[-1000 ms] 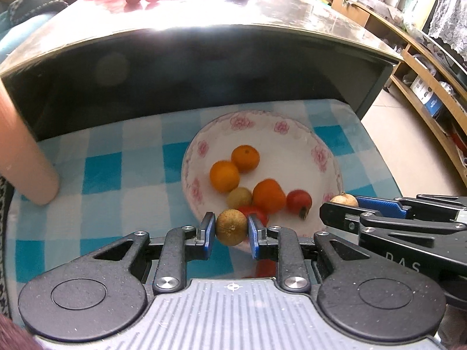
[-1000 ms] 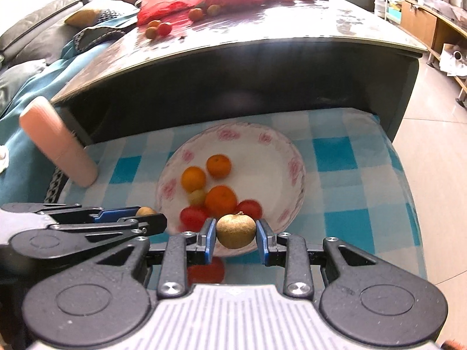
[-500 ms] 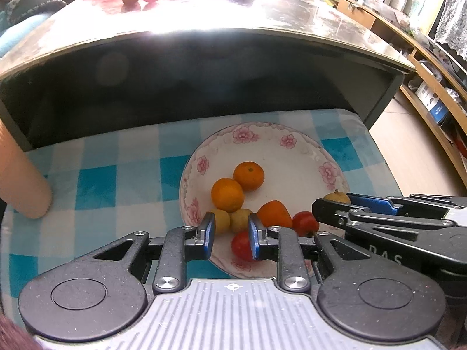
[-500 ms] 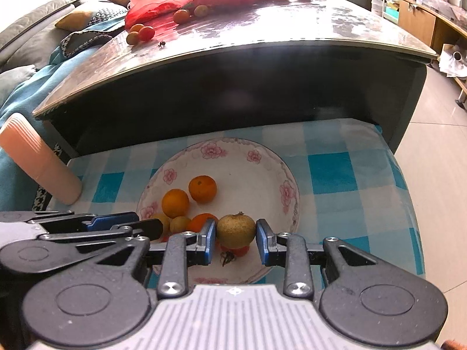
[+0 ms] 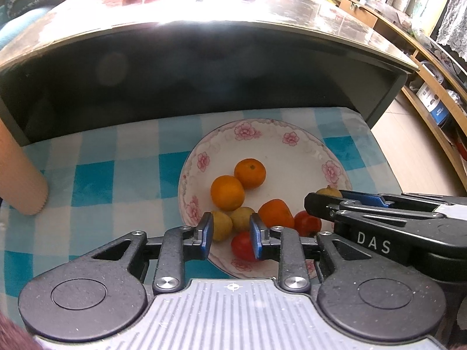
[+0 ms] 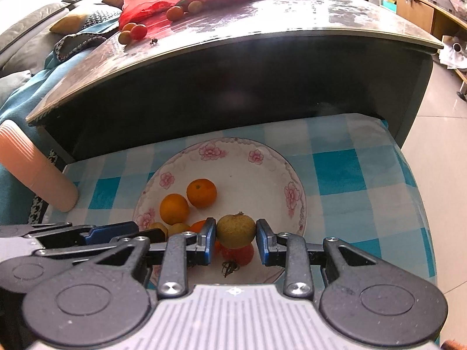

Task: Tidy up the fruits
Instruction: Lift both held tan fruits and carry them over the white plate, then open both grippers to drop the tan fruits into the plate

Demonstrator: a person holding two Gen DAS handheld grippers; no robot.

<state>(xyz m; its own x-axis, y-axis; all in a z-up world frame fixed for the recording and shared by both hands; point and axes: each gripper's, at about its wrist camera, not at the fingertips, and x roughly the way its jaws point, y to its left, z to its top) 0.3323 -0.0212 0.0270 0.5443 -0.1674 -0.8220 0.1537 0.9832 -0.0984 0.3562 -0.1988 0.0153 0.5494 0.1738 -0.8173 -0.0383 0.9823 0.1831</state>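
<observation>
A white floral plate sits on a blue checked cloth. It holds two oranges, a third orange fruit, two yellow-brown longans and red tomatoes. My left gripper is open and empty above the plate's near rim. My right gripper is shut on a brown longan and holds it above the plate; it also shows at the right of the left wrist view.
A dark table overhangs the cloth; on top lie a red bag and several loose fruits. A pink ribbed cylinder leans at the cloth's left edge. Tiled floor lies to the right.
My left gripper let its longan go into the plate, opened and pulled back. My right gripper, holding its longan, pulled back slightly too.
</observation>
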